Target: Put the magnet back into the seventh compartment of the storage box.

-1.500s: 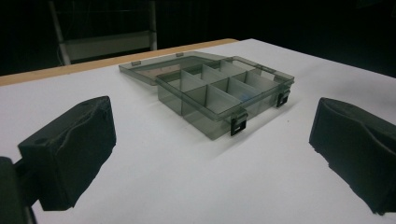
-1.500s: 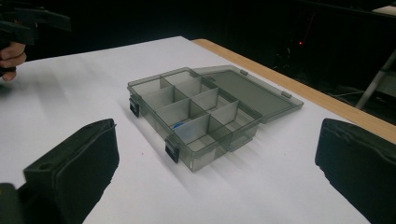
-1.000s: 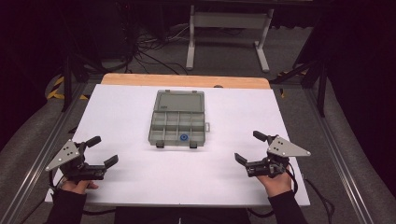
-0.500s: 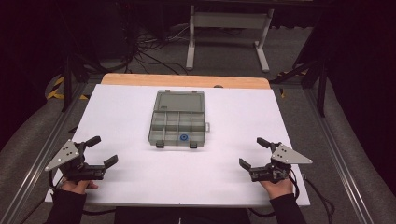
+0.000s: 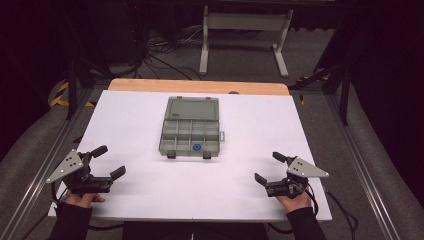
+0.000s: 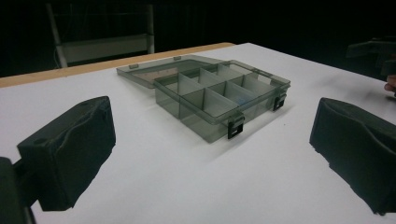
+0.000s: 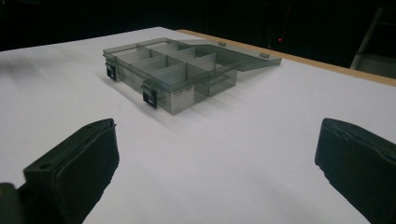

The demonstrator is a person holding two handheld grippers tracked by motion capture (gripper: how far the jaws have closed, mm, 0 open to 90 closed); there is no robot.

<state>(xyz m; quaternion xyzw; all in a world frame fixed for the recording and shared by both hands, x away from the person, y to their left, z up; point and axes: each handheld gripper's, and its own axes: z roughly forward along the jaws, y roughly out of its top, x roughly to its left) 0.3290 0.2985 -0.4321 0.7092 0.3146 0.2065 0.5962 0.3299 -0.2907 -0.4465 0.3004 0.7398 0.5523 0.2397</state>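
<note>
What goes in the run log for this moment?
left gripper: open, empty | right gripper: open, empty | organizer box: lid open, untouched

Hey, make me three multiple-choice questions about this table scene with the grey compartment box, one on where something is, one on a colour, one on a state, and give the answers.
1. Where does the compartment box lie?
A. on the white table top, between and beyond the two grippers
B. in the left gripper's jaws
C. on the floor under the table

2. What colour is the small round thing in a front compartment?
A. red
B. blue
C. yellow

3. How is the box's lid?
A. latched shut
B. taken off and set aside
C. swung open, lying flat behind the box

Answers: 1 A, the high view shows it mid-table with the left gripper and right gripper nearer the person, both open and holding nothing. 2 B, it shows blue from above. 3 C, the left gripper view shows the lid flat on the table, the compartments uncovered.
</note>
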